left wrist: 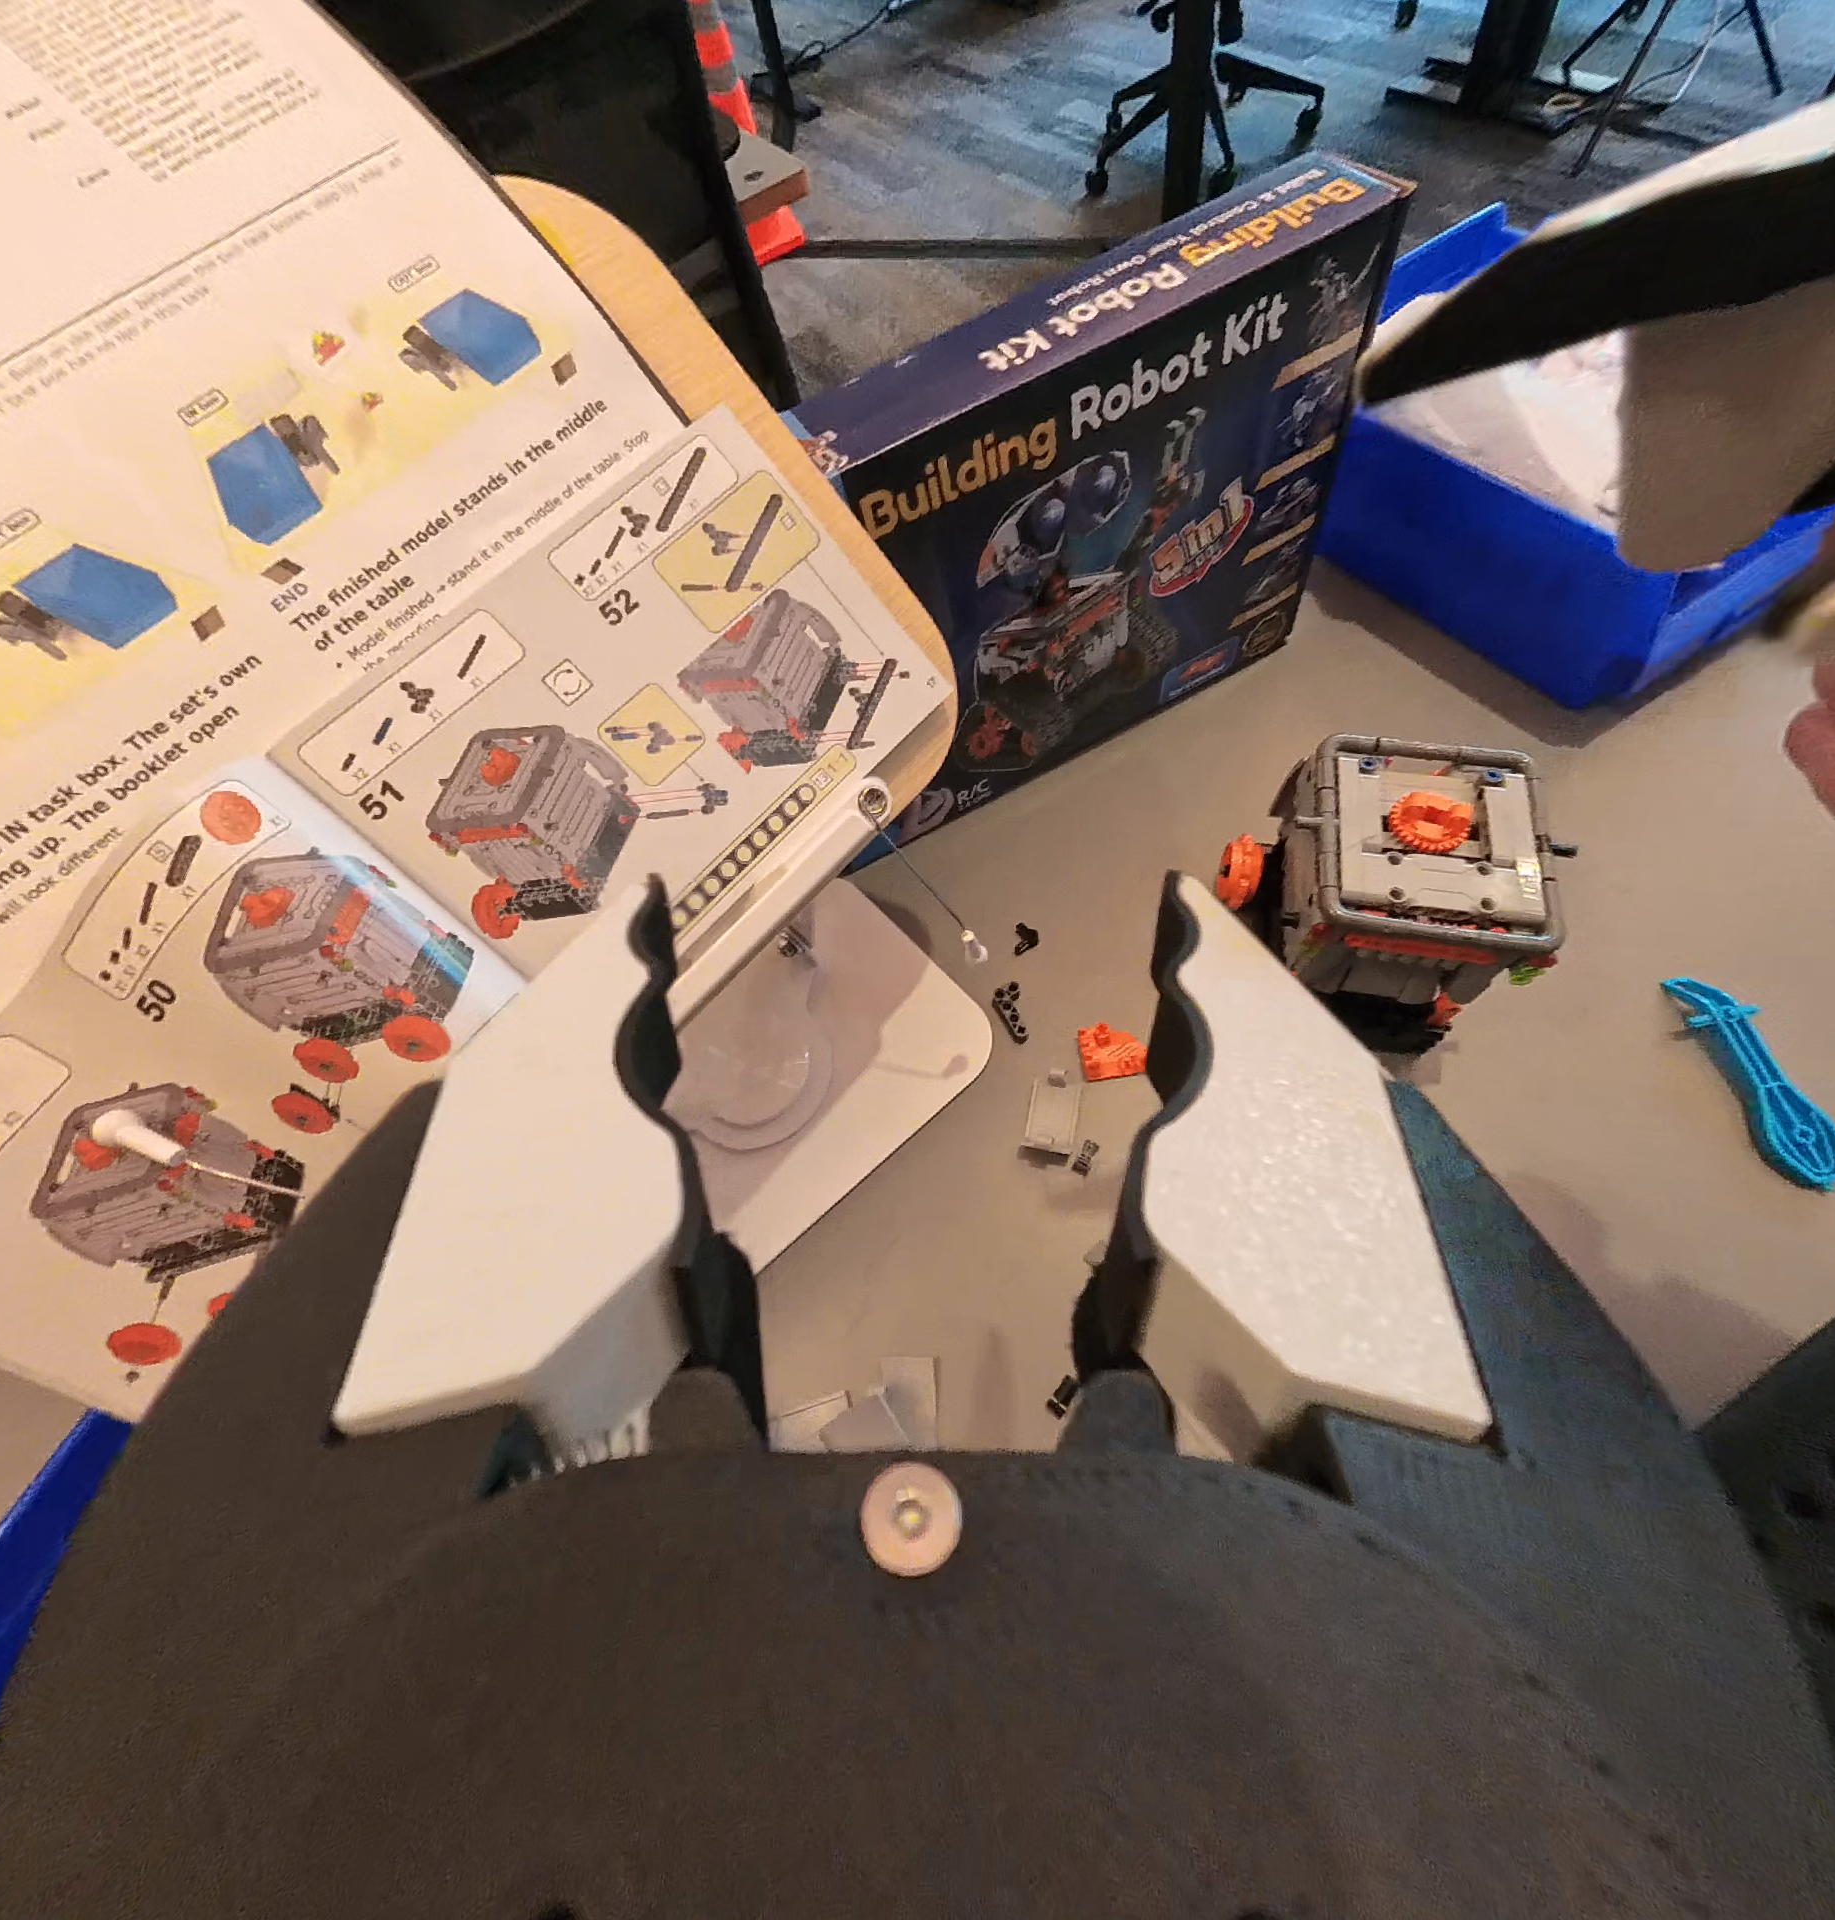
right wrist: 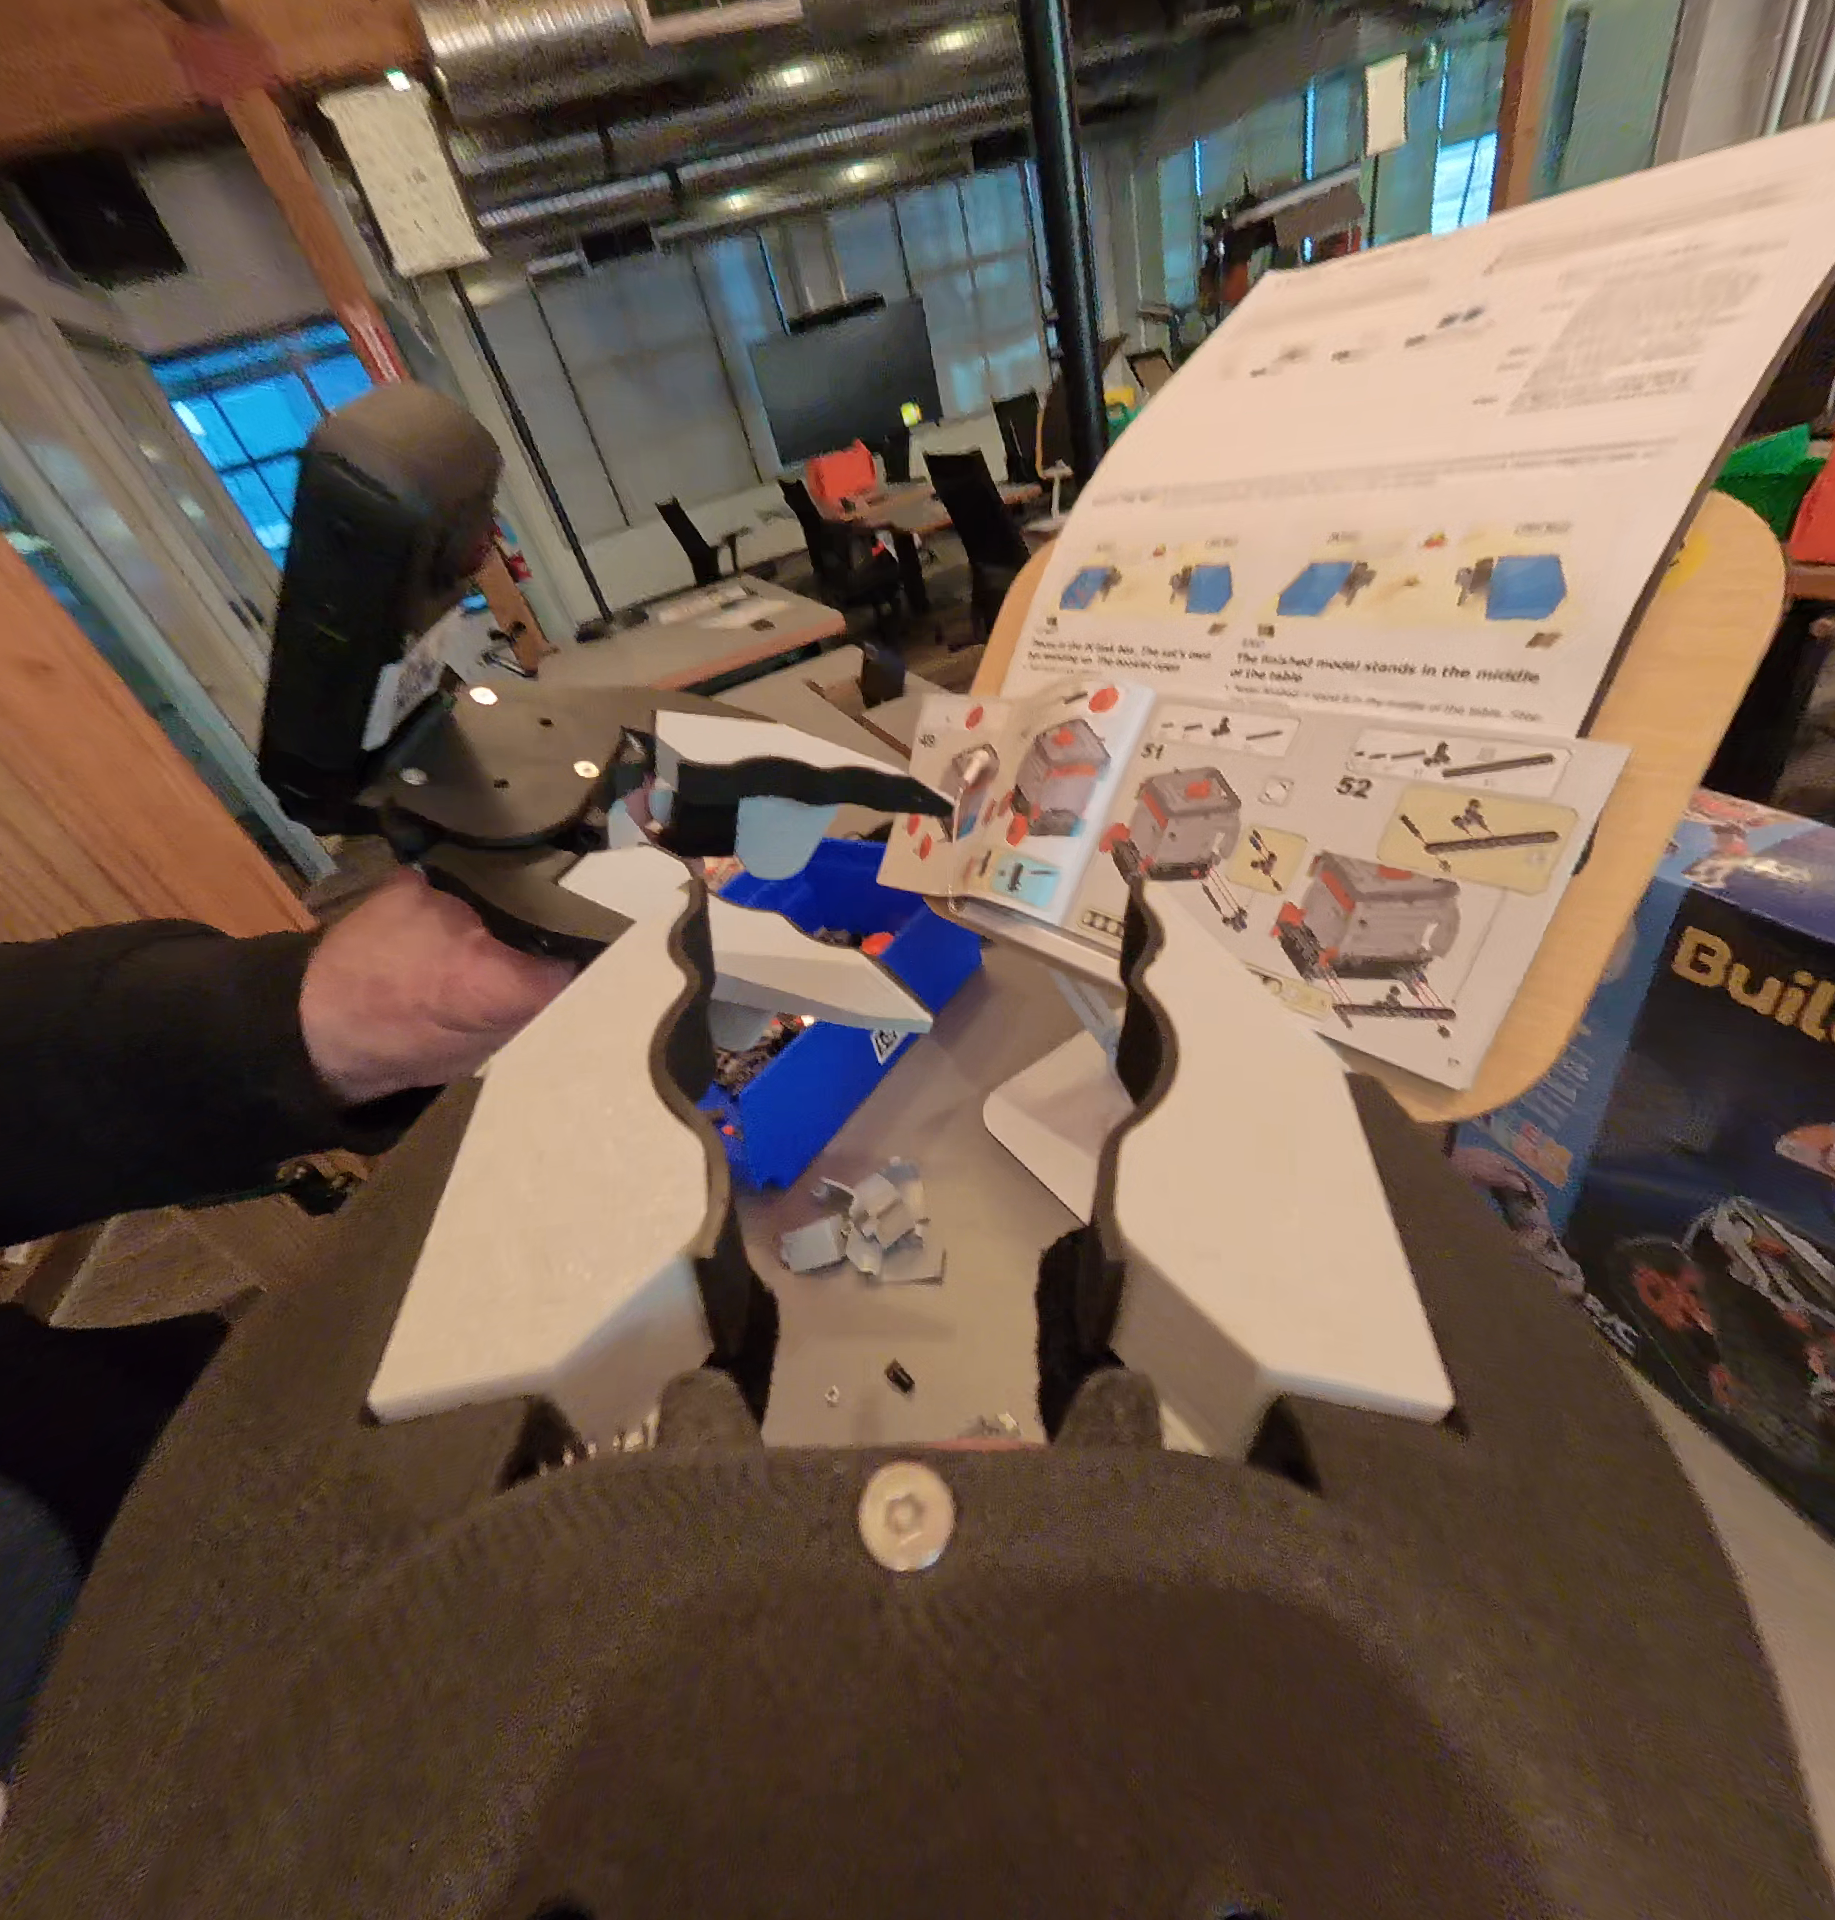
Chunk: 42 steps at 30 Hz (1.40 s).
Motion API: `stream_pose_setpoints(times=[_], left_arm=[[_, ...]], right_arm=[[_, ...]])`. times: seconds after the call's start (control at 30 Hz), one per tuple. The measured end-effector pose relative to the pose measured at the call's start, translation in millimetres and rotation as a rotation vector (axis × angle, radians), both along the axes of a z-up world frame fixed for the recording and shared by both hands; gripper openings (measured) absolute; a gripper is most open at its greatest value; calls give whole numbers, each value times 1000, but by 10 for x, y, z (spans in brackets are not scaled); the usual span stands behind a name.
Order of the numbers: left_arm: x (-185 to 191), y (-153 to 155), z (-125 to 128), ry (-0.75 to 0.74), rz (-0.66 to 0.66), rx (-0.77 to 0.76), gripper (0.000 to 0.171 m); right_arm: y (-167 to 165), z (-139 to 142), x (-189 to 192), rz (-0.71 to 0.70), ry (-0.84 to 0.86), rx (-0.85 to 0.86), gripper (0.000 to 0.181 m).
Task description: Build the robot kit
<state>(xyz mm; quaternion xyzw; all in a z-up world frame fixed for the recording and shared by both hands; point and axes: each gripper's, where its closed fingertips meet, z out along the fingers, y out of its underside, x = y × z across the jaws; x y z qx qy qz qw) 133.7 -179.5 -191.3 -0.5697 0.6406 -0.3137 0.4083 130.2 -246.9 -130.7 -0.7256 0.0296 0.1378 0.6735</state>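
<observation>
Grippers both hang open and empty above the grey surface point(left wrist: 1515, 1195). The left gripper point(left wrist: 908, 904) has its jaws spread wide, nearest to a scatter of small parts just beyond its tips: an orange piece point(left wrist: 1110, 1051), a grey piece point(left wrist: 1053, 1117) and a black link point(left wrist: 1009, 1010). To the right of these stands a partly built grey and orange model point(left wrist: 1412, 883), upright and apart from both grippers, with a blue plastic tool point(left wrist: 1760, 1086) lying near it.

On the left a wooden stand point(left wrist: 684, 343) props an instruction booklet point(left wrist: 539, 727) and a printed sheet point(left wrist: 217, 312) at a slant, likely so the pages face the worker. Behind the parts a dark kit box point(left wrist: 1121, 488) leans upright, and a blue bin point(left wrist: 1515, 561) sits far right.

The right gripper point(right wrist: 913, 914), also spread, points toward the booklet point(right wrist: 1256, 883), over a heap of grey pieces point(right wrist: 871, 1226) and near a second blue bin point(right wrist: 840, 1018).
</observation>
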Motion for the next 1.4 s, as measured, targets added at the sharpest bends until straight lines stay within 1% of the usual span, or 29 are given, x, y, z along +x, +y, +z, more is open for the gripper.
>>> stream_pose_setpoints(times=[0.03,0.07,0.13,0.2,0.23,0.3,0.37,0.43,0.5,0.6,0.67,0.7,0.73,0.77,0.8,0.87,0.9,0.93,0.97,1.03,1.1,1.17,1.2,1.23,1.27,1.3,1.33,1.37,1.4], left_arm=[[-3,-6,3,-1,1,2,92],[-13,-1,16,-3,8,6,95],[14,-39,26,-3,-3,1,96],[11,-67,56,-11,-10,-8,95],[16,-82,71,-14,-13,-6,95],[39,-98,94,-18,-19,-6,95],[5,-115,136,-25,-22,-4,95],[8,-117,144,-28,-21,-1,96],[20,-138,154,-41,-30,-13,96],[31,-202,212,-82,-63,-61,90],[22,-282,302,-141,-127,-98,63],[18,-275,310,-146,-123,-111,59],[17,-307,317,-152,-151,-150,57],[-3,-446,385,-185,-242,-245,51],[-57,-619,487,-220,-364,-379,49],[-235,-847,770,-286,-590,-704,55],[-362,-883,971,-332,-701,-889,55],[-457,-848,1136,-381,-769,-1032,56],[-533,-802,1245,-415,-821,-1127,59],[-624,-741,1352,-450,-879,-1208,59],[-624,-710,1370,-469,-872,-1217,55],[-572,-707,1271,-438,-809,-1127,46],[-491,-699,1125,-380,-731,-1049,39],[-391,-668,880,-286,-624,-930,31],[-337,-618,609,-196,-531,-775,22],[-326,-553,355,-116,-456,-614,13],[-360,-521,161,-45,-416,-514,10],[-416,-534,35,1,-405,-473,6],[-477,-554,-53,21,-400,-445,0]], right_arm=[[-21,52,-26,25,13,29,82],[-56,130,-96,84,43,75,78],[-181,376,-217,239,210,219,77],[-398,637,-297,453,431,373,75],[-499,725,-299,532,509,431,74],[-632,817,-303,619,580,502,73],[-677,843,-332,651,589,519,72],[-660,837,-333,646,589,514,75],[-626,808,-324,620,573,497,75],[-527,692,-329,550,493,415,74],[-505,649,-335,528,457,377,74],[-499,628,-331,516,442,361,73],[-466,576,-313,487,417,329,73],[-439,522,-309,462,380,293,74],[-440,499,-320,459,354,271,73],[-476,537,-318,466,352,272,73],[-495,562,-314,468,354,278,73],[-508,577,-314,468,352,278,73],[-516,587,-316,469,352,279,73],[-514,593,-325,474,360,278,73],[-493,557,-347,472,350,263,72],[-453,469,-367,445,314,216,69],[-422,385,-382,425,281,172,63],[-380,261,-383,390,234,112,57],[-345,119,-381,355,177,49,46],[-330,-1,-398,336,131,6,40],[-341,-78,-444,345,115,-11,33],[-364,-123,-509,369,118,-7,16],[-384,-172,-567,383,115,-3,4]])
